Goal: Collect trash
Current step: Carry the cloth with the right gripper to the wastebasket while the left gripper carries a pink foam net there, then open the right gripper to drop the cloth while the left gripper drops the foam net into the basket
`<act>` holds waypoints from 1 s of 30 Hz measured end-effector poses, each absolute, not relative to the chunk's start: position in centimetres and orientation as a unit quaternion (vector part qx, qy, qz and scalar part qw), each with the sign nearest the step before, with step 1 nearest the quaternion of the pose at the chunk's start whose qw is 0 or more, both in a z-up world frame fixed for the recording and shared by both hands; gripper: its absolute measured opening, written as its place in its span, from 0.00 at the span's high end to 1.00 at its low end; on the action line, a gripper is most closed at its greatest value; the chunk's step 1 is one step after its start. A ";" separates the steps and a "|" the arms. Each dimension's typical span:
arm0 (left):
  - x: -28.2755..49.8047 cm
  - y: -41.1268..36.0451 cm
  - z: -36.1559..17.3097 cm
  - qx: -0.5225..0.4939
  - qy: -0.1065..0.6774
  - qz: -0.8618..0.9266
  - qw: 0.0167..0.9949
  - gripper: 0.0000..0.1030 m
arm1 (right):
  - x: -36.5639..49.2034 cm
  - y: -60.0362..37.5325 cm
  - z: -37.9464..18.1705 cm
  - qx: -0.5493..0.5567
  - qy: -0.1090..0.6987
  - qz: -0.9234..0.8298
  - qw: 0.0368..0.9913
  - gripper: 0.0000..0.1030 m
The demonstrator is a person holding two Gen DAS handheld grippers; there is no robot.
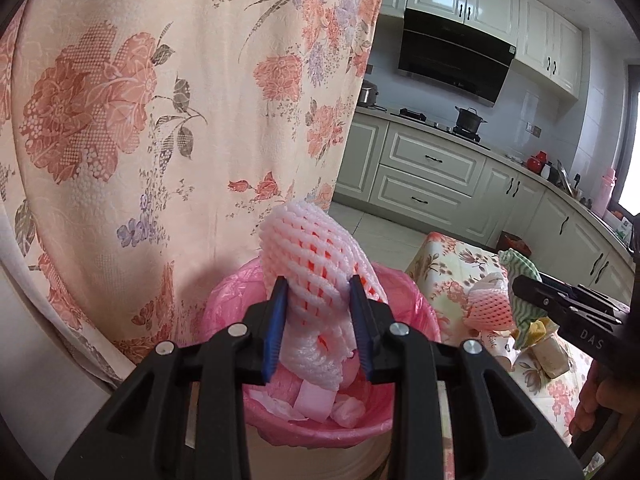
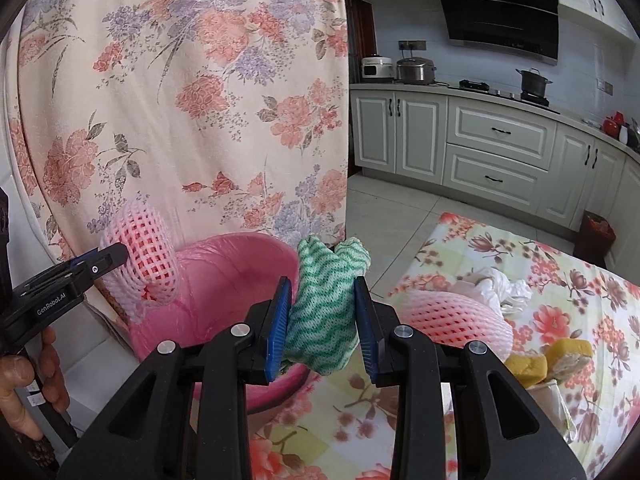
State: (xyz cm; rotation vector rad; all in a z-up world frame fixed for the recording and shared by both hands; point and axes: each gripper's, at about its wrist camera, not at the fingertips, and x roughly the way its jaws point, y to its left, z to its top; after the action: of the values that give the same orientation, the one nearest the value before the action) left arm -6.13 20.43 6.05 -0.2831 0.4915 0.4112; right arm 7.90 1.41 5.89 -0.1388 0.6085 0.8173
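the white-and-pink foam fruit net is clamped in the left gripper, right over the pink-lined trash bin. let go only once it hangs inside the rim. just right, the right gripper pinches a green wavy cloth, probably near the bin's edge; carry it further over first.

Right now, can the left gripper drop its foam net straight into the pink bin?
Probably yes. The left gripper, shut on the foam net, hangs over the open mouth of the pink bin; nothing sits between them, and the right gripper is off to the side.
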 end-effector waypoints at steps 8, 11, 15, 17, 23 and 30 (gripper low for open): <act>-6.7 21.7 5.9 -0.148 0.237 0.213 0.936 0.70 | 7.2 5.1 6.0 -0.083 0.289 0.422 0.855 0.70; -6.9 21.9 6.0 -0.149 0.236 0.215 0.936 0.70 | 7.0 6.2 5.7 -0.089 0.290 0.430 0.850 0.70; -7.1 22.1 6.0 -0.150 0.236 0.217 0.935 0.69 | 7.1 7.3 5.4 -0.092 0.295 0.436 0.845 0.70; -7.1 22.2 6.0 -0.153 0.236 0.217 0.935 0.69 | 7.2 7.7 5.3 -0.094 0.297 0.439 0.843 0.69; -7.1 22.4 5.9 -0.155 0.236 0.217 0.934 0.69 | 7.5 8.6 4.8 -0.099 0.306 0.446 0.835 0.68; -7.0 22.3 5.8 -0.156 0.237 0.217 0.934 0.62 | 7.7 9.1 4.7 -0.110 0.298 0.441 0.839 0.59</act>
State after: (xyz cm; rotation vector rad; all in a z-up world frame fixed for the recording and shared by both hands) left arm -7.03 22.33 5.77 -0.3187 0.4843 0.4437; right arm 7.69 9.06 4.72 -0.2331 0.6300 0.9333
